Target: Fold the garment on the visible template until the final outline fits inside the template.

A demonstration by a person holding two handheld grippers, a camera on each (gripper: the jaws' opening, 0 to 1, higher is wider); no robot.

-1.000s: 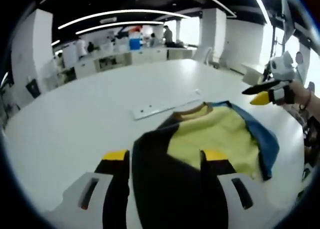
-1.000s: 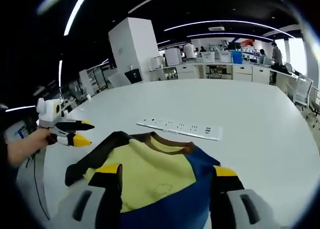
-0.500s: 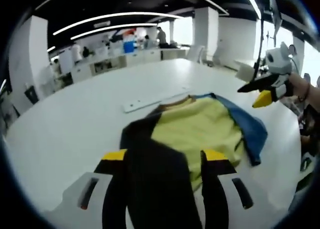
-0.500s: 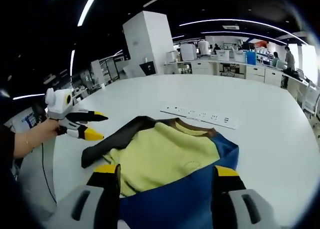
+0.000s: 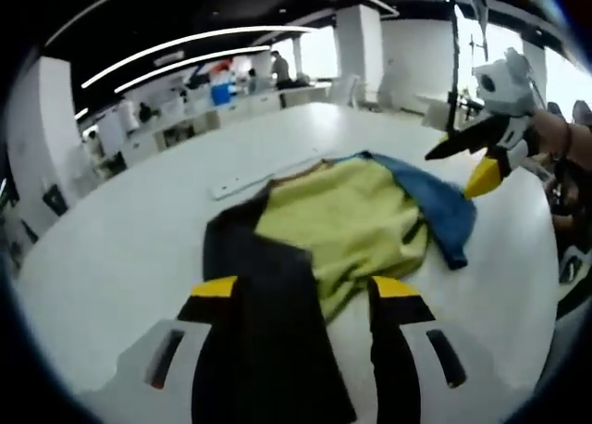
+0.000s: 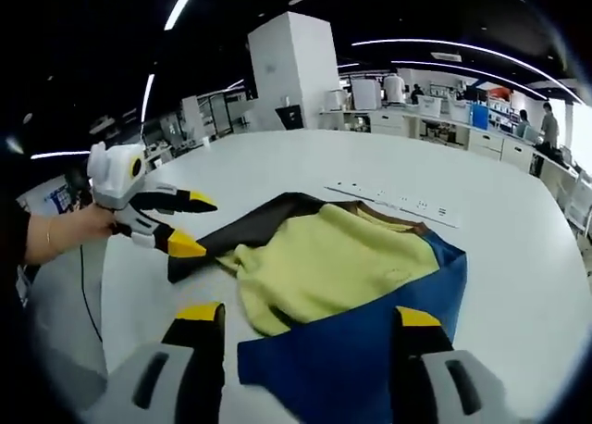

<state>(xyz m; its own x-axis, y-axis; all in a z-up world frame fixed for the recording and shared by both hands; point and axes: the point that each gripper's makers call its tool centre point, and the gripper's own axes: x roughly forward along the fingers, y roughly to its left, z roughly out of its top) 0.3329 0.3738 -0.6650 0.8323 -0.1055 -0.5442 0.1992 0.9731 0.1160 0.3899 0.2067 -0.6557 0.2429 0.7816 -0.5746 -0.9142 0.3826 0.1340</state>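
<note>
Right gripper view: garment lies crumpled on the white table, sleeves unfolded; we see no template outline, so we judge folding barely begun. Left gripper and right gripper both hover parted, empty.

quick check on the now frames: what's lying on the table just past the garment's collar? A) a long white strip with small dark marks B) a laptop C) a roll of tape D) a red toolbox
A: in the right gripper view a long white strip with small dark marks lies flat on the white table just beyond the brown collar of the yellow, blue and black garment.
</note>
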